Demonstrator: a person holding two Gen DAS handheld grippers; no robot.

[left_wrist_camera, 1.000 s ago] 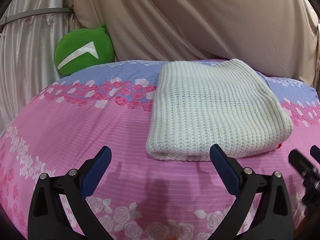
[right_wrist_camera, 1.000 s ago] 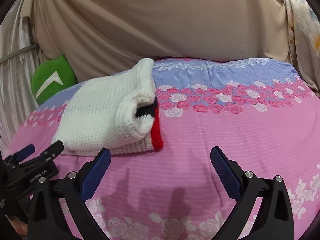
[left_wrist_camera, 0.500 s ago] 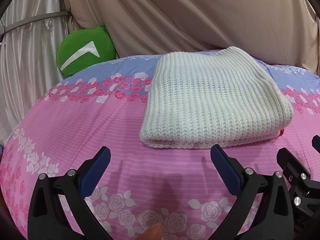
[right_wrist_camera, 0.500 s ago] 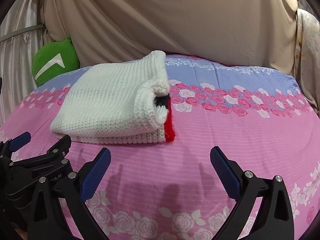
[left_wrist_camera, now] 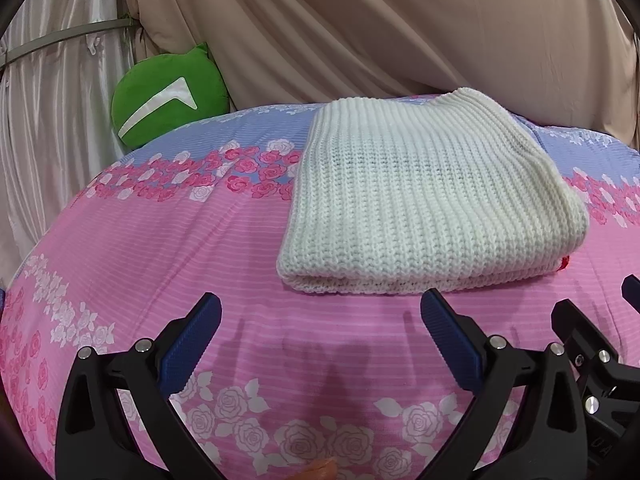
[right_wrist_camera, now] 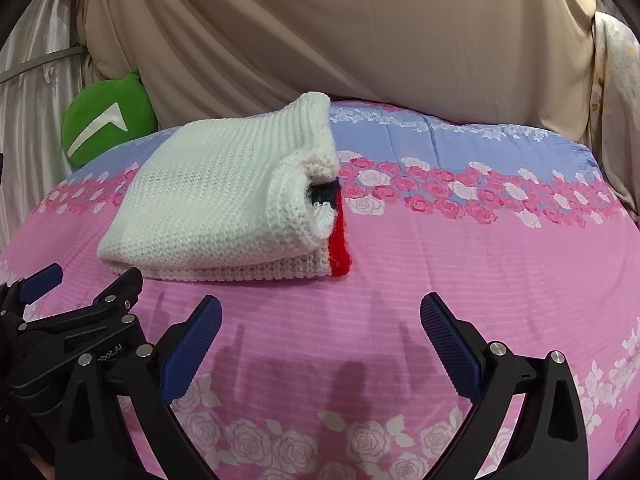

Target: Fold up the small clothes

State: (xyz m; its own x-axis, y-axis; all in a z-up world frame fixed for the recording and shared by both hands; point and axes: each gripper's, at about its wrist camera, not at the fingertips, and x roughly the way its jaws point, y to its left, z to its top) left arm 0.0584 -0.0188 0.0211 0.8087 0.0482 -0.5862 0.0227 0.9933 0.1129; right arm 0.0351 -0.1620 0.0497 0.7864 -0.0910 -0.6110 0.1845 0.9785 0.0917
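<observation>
At the far left hangs a pale, shiny satin curtain (left_wrist_camera: 52, 128) in vertical pleats, crossed by a thin grey band. Beside it, wedged against the backdrop, sits a round green plush cushion (left_wrist_camera: 168, 100) with a white boomerang-shaped mark on its face. Behind everything drapes a matte beige cloth (left_wrist_camera: 400, 28) in broad, soft folds.

The foreground is a bedspread (left_wrist_camera: 160, 248) of finely ribbed fabric, pink near the cameras with printed white roses, then a band of pink and white roses, then lilac-blue farther back.

The left gripper (left_wrist_camera: 320, 316) hovers low over the pink area, its black plastic arms ending in blue ribbed pads set wide apart, holding nothing.

Just past it, on the bedspread, lies the folded sweater (left_wrist_camera: 424, 200), a chunky cream-white rib knit folded into a thick rectangular pad with a rounded front fold. In the right wrist view the sweater (right_wrist_camera: 216, 204) shows its open right-hand end, where the layers curl and reveal a red knitted edge (right_wrist_camera: 340, 240) and a small dark navy strip inside.

The right gripper (right_wrist_camera: 320, 316) sits to the right of the left one, close beside it, also over bare pink fabric just short of the sweater. Its blue pads are spread wide and empty. Neither gripper touches the sweater.

At the far right hangs a cream floral cloth (right_wrist_camera: 616, 92).
</observation>
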